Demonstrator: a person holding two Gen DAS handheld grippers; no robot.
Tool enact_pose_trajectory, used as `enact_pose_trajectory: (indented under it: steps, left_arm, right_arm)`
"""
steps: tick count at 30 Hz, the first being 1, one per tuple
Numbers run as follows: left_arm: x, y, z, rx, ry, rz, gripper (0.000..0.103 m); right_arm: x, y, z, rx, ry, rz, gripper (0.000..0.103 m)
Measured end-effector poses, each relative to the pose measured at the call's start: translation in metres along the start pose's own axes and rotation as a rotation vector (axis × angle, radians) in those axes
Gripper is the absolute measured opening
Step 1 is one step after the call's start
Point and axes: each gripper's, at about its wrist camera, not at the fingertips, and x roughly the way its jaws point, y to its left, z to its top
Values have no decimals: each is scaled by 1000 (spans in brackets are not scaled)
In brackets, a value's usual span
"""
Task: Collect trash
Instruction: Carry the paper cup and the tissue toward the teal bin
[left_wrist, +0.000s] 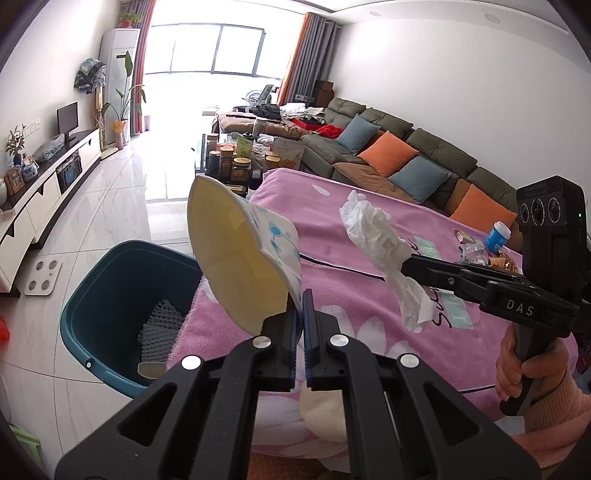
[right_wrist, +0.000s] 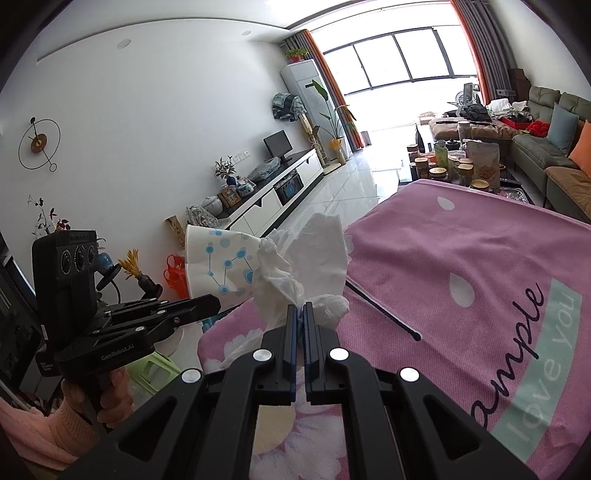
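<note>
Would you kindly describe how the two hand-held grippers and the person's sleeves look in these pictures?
Both are matte black plastic with silver rivets and blue-edged finger pads. The right hand-held gripper bears white "DAS" lettering and a boxy three-lens camera block; the left hand-held gripper reads "GenRobot.AI". Each pistol handle emerges from a pink ribbed knit sleeve.

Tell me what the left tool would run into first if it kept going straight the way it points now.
Probably nothing solid soon. The left tool, shut on the paper cup, aims past the pink blanket's corner, beside the teal bin. Beyond looks like bare floor, then the cluttered coffee table, though depth is hard to judge.
</note>
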Motion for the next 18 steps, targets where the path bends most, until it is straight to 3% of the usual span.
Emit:
enact_pose_trajectory:
  steps: [18]
  left_arm:
    - [-10, 44, 2, -71, -14, 100, 3]
  right_arm:
    - [58, 30, 14, -48, 73, 88, 2]
